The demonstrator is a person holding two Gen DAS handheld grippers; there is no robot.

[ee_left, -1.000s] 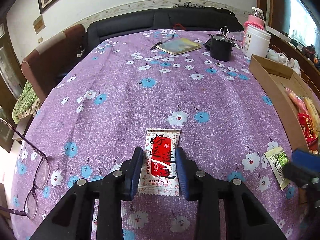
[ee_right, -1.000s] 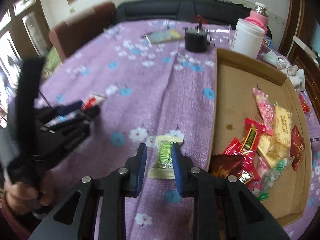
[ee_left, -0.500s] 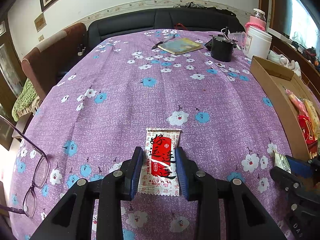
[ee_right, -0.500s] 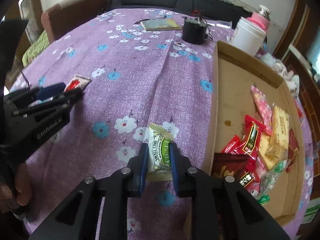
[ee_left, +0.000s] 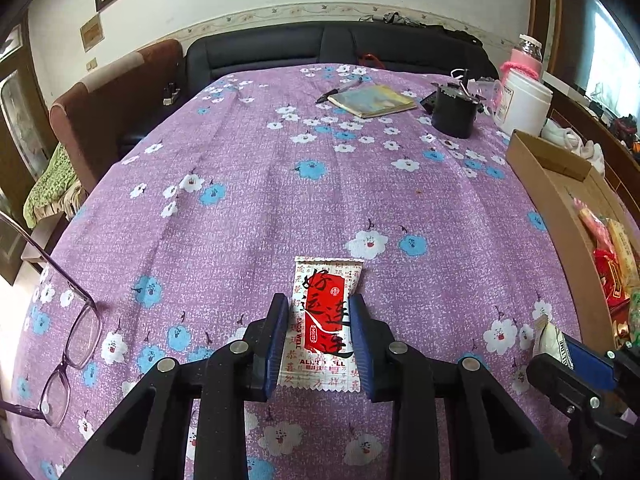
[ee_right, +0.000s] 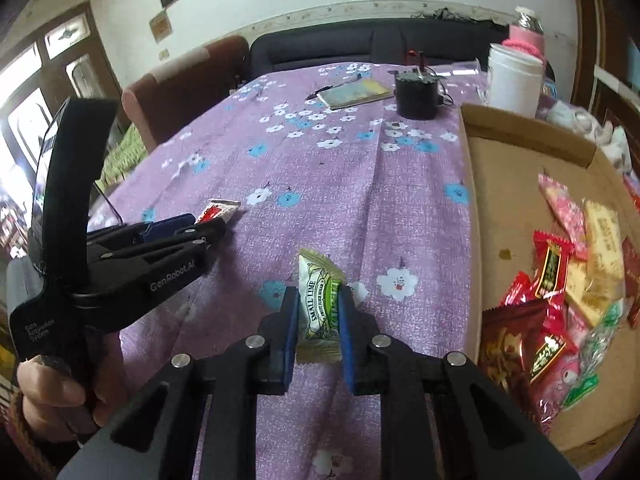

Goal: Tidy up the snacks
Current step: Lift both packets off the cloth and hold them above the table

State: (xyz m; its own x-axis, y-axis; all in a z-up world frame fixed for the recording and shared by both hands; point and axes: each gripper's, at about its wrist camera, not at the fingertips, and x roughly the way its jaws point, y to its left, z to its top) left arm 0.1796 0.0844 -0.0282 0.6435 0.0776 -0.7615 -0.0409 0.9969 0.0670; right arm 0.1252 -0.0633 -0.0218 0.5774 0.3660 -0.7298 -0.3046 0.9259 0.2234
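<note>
Both wrist cameras look steeply down, close over the shared purple tablecloth (ee_left: 280,184) (ee_right: 320,184).

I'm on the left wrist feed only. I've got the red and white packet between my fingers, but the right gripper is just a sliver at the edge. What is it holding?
Observer: The right gripper is shut on a green and cream lime candy packet, its jaws having closed in the last second.
Operator: Is there room in the box for both?
Observer: Yes. The far half of the cardboard box is bare; the snacks are piled at its near end.
Operator: Anything at the table's far end that I can't see from here?
Observer: Nothing new. The right wrist view shows the black pot, the white jar and the notebook there too.
</note>
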